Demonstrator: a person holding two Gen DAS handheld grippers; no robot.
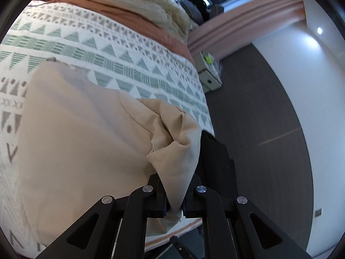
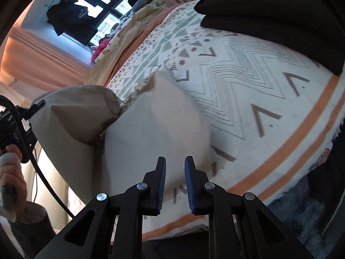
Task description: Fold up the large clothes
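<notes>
A large beige garment (image 1: 82,142) lies on a patterned bedspread (image 1: 120,49). My left gripper (image 1: 175,191) is shut on a bunched edge of the garment, and cloth sticks out between its fingers. In the right wrist view the garment (image 2: 151,125) lies partly folded, and one end is lifted at the left toward the other hand-held gripper (image 2: 25,116). My right gripper (image 2: 175,172) is open just above the garment's near edge, with nothing between its blue pads (image 2: 162,179).
Folded black clothes (image 2: 269,15) lie on the bedspread's (image 2: 269,90) far right. Cream and rust bedding (image 1: 138,10) is piled at the bed's far end. Dark floor (image 1: 258,108) and white boxes (image 1: 210,73) lie beside the bed. A black object (image 1: 217,155) sits at the bed's edge.
</notes>
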